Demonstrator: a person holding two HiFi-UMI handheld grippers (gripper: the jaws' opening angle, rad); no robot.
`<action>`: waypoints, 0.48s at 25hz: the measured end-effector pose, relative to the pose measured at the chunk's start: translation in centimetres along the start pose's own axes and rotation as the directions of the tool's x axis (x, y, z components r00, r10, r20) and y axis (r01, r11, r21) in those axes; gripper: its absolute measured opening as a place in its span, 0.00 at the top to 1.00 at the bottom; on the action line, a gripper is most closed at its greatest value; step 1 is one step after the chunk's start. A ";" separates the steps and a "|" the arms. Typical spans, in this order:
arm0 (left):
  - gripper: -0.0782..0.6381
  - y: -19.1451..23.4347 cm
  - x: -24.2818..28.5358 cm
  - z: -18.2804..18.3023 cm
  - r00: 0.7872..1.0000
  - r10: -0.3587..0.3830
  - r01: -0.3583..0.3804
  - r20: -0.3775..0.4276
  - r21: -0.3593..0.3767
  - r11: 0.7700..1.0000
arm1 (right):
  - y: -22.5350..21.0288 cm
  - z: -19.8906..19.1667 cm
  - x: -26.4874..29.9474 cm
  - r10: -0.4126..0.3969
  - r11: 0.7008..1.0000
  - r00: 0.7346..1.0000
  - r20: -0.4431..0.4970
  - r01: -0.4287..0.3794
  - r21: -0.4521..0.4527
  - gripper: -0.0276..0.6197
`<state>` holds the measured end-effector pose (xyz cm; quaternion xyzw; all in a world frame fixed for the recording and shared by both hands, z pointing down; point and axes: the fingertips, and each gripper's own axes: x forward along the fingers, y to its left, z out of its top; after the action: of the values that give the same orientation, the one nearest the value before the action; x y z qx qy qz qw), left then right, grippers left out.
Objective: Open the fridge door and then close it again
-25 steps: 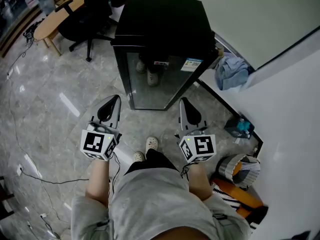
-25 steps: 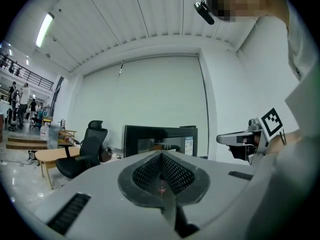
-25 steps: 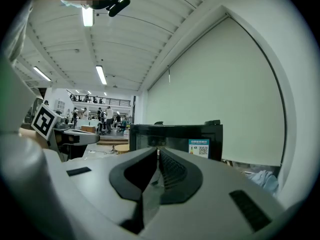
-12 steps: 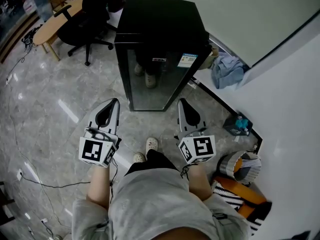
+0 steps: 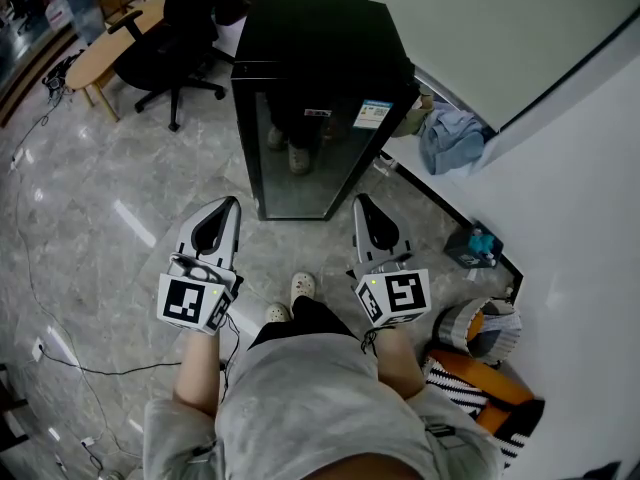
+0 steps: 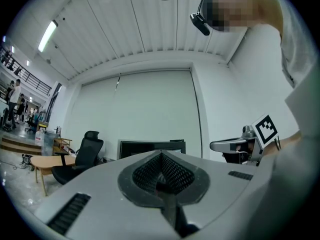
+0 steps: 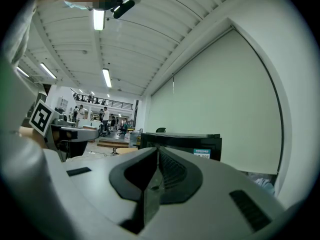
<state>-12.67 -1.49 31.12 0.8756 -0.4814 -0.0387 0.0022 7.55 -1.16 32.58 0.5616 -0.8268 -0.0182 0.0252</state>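
Black fridge [image 5: 318, 43] stands against the white wall [image 5: 480, 38], its glass door [image 5: 300, 163] shut and facing the person. The door's bottom edge meets grey floor [image 5: 100, 228]. There is open floor between the door and both grippers, and more to the door's left, up to the office chair [image 5: 170, 38] and wooden table [image 5: 105, 38]. The fridge's right side is tight: wall close, blue cloth [image 5: 452, 138] heaped just beside it.

Left gripper [image 5: 226, 211] has its jaws pressed together with nothing in them; it points at the fridge, well apart from the door. Right gripper [image 5: 364, 208] is the same, jaws together on nothing, short of the door's right edge.

The glass mirrors the person's legs, so fridge contents cannot be told. Striped basket [image 5: 478, 330] sits by the wall at right, contents unclear, with a small teal box [image 5: 474, 249] near it.

Blue-and-white sticker [image 5: 373, 114] at the door's top right and smaller label [image 5: 318, 114] at top middle; print too small to read. Thin cable [image 5: 70, 353] trails across the floor at left.
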 end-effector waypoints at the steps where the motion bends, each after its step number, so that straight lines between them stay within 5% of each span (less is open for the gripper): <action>1: 0.87 -0.1 0.0 0.1 1.000 -0.002 0.002 0.003 -0.001 1.000 | 0.1 0.1 0.0 0.002 1.000 1.000 0.000 -0.002 -0.001 0.92; 12: 0.87 -0.9 -0.9 0.1 1.000 -0.026 0.026 0.014 -0.008 1.000 | 1.1 0.8 -1.1 0.013 1.000 1.000 0.012 -0.013 -0.016 0.92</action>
<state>-12.39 -0.19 31.00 0.8815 -0.4699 -0.0466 0.0019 6.84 0.26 31.85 0.5560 -0.8303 -0.0282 0.0250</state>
